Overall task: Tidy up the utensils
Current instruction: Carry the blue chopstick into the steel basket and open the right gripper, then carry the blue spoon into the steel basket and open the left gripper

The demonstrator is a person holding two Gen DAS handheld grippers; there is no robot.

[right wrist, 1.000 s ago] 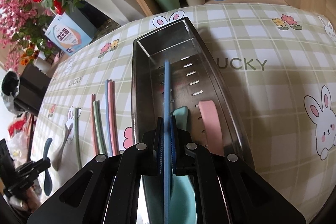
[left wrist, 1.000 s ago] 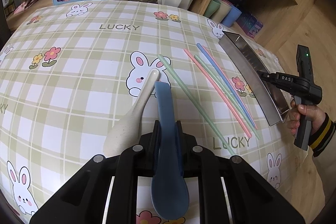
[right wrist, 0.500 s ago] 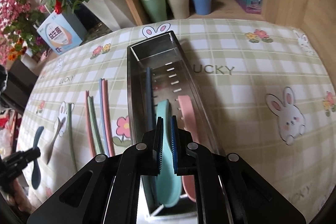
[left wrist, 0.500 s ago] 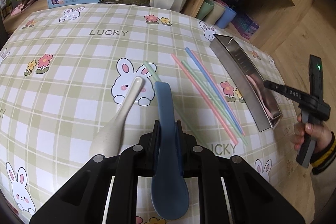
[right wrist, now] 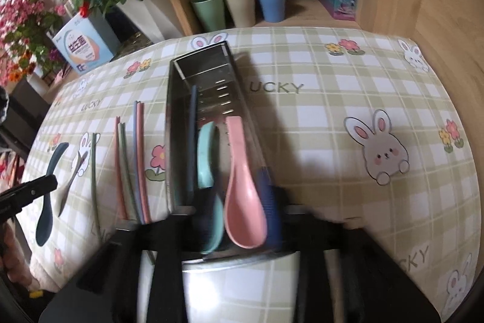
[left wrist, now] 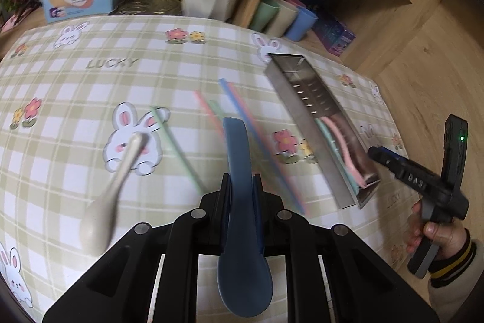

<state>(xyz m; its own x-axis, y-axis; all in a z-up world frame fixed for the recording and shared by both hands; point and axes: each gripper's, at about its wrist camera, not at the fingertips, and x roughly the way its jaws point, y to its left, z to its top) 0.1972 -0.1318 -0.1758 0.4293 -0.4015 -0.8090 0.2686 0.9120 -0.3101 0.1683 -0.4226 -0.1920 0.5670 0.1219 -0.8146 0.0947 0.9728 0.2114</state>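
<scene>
Three in the tray: a pink spoon (right wrist: 242,186), a teal spoon (right wrist: 207,153) and a dark blue chopstick (right wrist: 191,138) lie in the steel tray (right wrist: 175,99), which stands on the checked cloth (right wrist: 332,117).
One in hand: my left gripper (left wrist: 242,186) has its fingers pressed on the handle of the blue spoon (left wrist: 240,217), lifted off the cloth, bowl end toward the camera, handle pointing at the tray.
Right gripper: my right gripper (right wrist: 230,220) sits at the tray's near end with its fingers spread wide and nothing between them, as far as the blur allows me to judge.
Left to do: the beige spoon (left wrist: 115,186) lies on the cloth beside a lone green chopstick (left wrist: 178,150); between them and the tray lies a bundle of pink, green and blue chopsticks (right wrist: 133,159).
Progress: I judge the job well under half done, since most chopsticks and one spoon are outside the tray, and the blue spoon is only on its way.
Count of chopsticks: about six on the cloth from my right view; they overlap, so I would not swear to it.
Blur: my left view smears the chopsticks and the beige spoon; my right view smears its own fingers.
Hidden: the tray's near end is covered by my right gripper, so I cannot tell how the spoon bowls rest there.
Cut off: the near end of the chopstick bundle runs under my right gripper's body.
</scene>
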